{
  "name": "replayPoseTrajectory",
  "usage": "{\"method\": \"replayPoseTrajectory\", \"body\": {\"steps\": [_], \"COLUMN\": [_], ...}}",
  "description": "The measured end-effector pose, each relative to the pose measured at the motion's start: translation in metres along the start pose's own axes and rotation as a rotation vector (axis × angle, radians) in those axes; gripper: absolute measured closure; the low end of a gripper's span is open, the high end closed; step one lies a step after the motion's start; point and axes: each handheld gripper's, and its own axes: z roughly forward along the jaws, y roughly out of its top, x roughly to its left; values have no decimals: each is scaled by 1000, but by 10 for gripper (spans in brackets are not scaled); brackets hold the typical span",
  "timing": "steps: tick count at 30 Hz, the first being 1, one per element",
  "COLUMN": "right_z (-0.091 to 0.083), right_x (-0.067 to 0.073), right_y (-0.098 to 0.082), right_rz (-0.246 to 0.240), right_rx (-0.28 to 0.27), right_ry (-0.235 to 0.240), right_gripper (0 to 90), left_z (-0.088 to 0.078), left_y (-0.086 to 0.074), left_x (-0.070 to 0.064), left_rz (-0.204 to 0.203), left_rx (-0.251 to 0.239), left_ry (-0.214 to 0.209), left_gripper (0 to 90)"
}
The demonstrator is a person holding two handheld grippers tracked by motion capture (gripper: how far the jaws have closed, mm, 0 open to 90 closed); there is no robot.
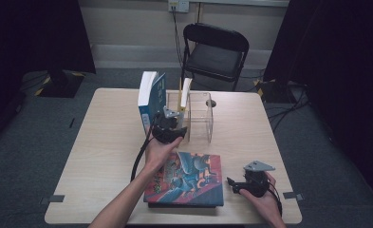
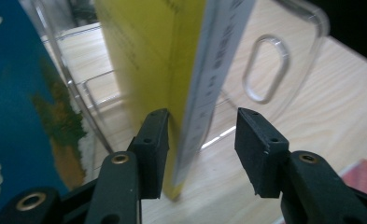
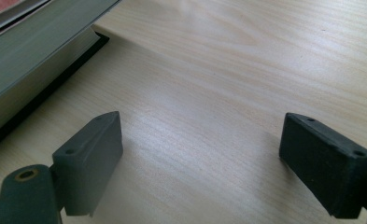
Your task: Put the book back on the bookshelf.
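With my left tool [image 2: 202,151] released around the thin yellow book [image 2: 172,70] in the clear rack [image 2: 284,56], I should clamp squarely on its spine.

Print runs down the yellow book's spine [image 2: 218,70]; too blurred to read.

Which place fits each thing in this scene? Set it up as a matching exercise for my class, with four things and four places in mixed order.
Things:
1. yellow book
2. blue book
3. colourful book
4. black chair

Places:
A. lying flat near the table's front edge
B. behind the table
C. upright in the clear rack, between the left gripper's jaws
D. upright, left of the rack in the high view

Pairs: 1-C, 2-D, 3-A, 4-B
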Motion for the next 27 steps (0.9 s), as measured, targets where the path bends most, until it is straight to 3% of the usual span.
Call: {"method": "replayPoseTrajectory", "body": {"steps": [1,4,5,7,10,14,17,19,22,24,27], "right_z": [0,0,0,0,0,0,0,0,0,0,0], "right_x": [0,0,0,0,0,0,0,0,0,0,0], "right_y": [0,0,0,0,0,0,0,0,0,0,0], "right_rz": [0,0,0,0,0,-1,-1,-2,-1,-1,-1], "right_rx": [0,0,0,0,0,0,0,0,0,0,0], "right_ry": [0,0,0,0,1,2,2,2,2,2,2], "right_gripper": [134,134,134,134,134,134,134,134,134,134,134], "left_z": [2,8,10,12,12,12,13,15,16,16,16], "left_y": [0,-1,-1,0,2,4,7,8,8,7,5], "left_x": [0,2,3,4,7,6,4,1,0,1,0], "left_rz": [15,-21,-34,-36,-98,-126,-192,-214,-201,-222,-199], "left_rx": [-3,-2,1,8,15,17,22,19,20,15,10], "left_ry": [3,17,15,16,-26,-24,-34,-47,-53,-65,-82], "left_gripper": [503,482,489,589,640,651,653,653,651,644,630]}}
